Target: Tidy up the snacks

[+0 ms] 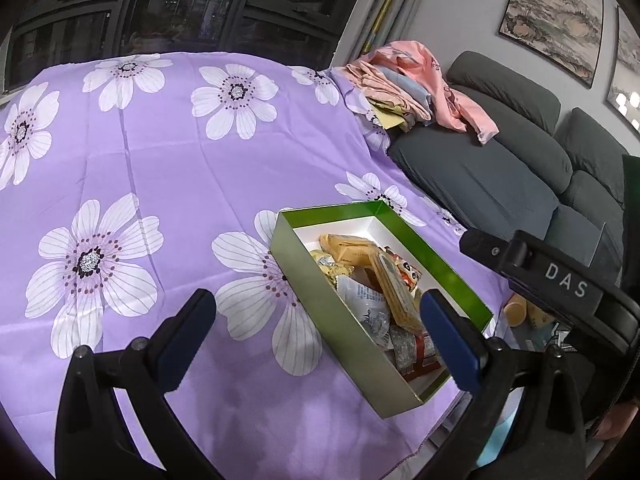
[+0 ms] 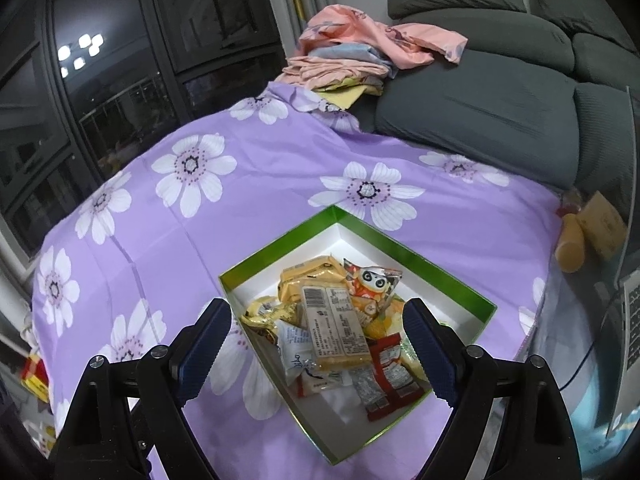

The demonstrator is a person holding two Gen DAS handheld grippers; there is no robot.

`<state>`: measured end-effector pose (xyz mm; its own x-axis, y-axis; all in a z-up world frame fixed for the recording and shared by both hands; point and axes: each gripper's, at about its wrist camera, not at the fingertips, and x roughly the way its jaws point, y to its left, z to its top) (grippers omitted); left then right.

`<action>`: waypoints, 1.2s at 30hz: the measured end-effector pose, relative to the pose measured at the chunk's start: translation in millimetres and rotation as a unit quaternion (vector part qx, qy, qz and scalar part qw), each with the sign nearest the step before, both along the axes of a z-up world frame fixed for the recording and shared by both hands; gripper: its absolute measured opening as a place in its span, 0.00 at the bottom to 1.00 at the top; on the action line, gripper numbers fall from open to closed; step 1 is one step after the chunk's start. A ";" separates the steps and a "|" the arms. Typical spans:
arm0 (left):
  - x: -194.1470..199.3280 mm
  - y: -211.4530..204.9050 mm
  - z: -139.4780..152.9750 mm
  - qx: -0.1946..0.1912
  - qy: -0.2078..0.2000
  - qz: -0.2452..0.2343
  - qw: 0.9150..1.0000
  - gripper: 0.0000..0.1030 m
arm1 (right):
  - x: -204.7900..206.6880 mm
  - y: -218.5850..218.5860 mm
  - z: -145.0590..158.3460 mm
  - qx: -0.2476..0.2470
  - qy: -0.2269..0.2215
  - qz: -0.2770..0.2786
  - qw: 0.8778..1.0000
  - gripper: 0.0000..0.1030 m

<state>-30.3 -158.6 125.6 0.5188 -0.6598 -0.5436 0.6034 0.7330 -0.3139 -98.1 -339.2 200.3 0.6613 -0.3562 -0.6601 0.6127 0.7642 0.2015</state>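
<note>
Right wrist view: the snacks [image 2: 336, 320] lie piled in the green box [image 2: 452, 280] on the purple cloth [image 2: 240, 208] — none seen loose outside it, so gathering looks done; tidying may remain. Right gripper [image 2: 316, 344] and left gripper [image 1: 316, 340] both spread, holding nothing

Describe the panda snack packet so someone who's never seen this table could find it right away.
On the purple flowered tablecloth sits an open green box with white insides, full of snacks. The panda packet lies in the pile's far part. Unlike the plain yellow, white and red wrappers around it, it shows a cartoon panda face.
</note>
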 end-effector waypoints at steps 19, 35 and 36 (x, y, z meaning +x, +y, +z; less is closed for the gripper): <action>-4.1 -5.5 -1.2 0.001 0.010 -0.032 0.999 0.99 | -3.1 -0.1 1.7 -0.022 0.017 -0.032 0.999 0.85; -7.0 -8.9 -1.7 0.001 0.015 -0.046 0.999 0.99 | -7.2 -4.4 3.5 -0.026 0.019 -0.040 0.999 0.85; -7.2 -8.9 -1.7 0.002 0.014 -0.047 0.999 0.99 | -7.1 -5.4 3.5 -0.027 0.019 -0.041 0.999 0.85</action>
<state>-37.5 -167.5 123.9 0.4386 -0.7034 -0.5594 0.6609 0.6742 -0.3296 -105.2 -344.6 203.9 0.6032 -0.4434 -0.6630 0.6796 0.7208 0.1362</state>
